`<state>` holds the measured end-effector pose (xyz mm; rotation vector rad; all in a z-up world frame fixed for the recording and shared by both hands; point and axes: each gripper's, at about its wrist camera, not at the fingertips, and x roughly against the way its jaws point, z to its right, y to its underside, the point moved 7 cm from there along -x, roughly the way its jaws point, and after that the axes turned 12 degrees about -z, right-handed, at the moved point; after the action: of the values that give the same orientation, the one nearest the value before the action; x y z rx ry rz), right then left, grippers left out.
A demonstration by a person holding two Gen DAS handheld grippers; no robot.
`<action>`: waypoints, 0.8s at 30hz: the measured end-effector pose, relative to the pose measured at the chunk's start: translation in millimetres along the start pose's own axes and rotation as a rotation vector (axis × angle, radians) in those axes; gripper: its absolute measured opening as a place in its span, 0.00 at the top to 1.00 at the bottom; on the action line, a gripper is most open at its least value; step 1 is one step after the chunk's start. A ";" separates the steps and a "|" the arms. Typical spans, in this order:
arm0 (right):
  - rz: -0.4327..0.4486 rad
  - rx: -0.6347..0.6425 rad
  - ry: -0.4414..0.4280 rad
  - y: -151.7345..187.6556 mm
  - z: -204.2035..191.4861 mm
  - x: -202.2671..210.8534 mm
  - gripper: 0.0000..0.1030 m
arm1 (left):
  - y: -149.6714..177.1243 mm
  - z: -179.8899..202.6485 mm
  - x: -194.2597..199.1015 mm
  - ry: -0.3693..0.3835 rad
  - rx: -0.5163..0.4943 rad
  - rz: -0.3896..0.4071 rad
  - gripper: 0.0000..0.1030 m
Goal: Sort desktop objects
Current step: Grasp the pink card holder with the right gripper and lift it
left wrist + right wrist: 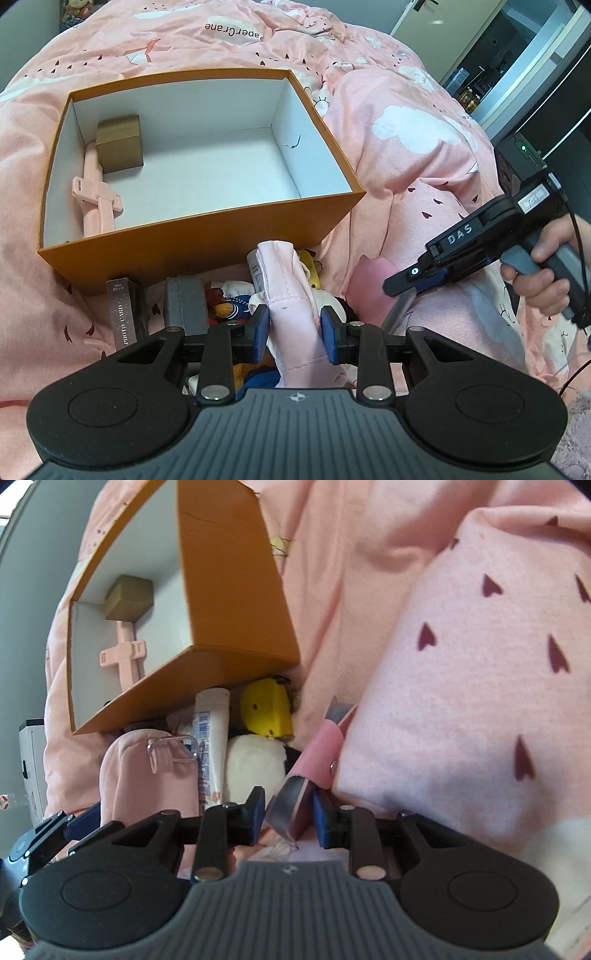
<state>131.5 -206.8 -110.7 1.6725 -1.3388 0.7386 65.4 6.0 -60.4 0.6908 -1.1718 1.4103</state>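
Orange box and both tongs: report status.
Left tongs shut on pink pouch. Right tongs around pink card holder. Orange box holds two items; clutter in front.

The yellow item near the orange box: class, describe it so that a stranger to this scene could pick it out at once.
Start at the big orange box on the pink bedspread. Look just below its lower corner, where loose things lie in a pile. The yellow item sits beside a white tube and above a white plush toy; it is the only bright yellow, hard-looking piece there.
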 end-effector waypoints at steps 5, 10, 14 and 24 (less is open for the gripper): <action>-0.006 -0.062 -0.001 -16.9 7.1 4.1 0.65 | -1.0 -1.5 -1.7 0.007 0.007 0.000 0.67; -0.033 -0.077 0.001 -19.2 9.6 4.6 0.63 | -1.0 -5.0 0.1 0.003 0.021 -0.001 0.67; -0.064 -0.056 0.063 -9.0 15.4 8.5 0.64 | -3.7 -8.0 -1.9 0.018 0.029 0.003 0.67; -0.099 -0.073 0.122 -24.7 27.4 -10.8 0.68 | -3.6 -8.3 -1.7 0.021 0.038 0.010 0.67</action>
<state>151.0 -224.3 -138.8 1.5976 -1.1759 0.7135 70.9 12.6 -63.7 0.6956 -1.1357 1.4479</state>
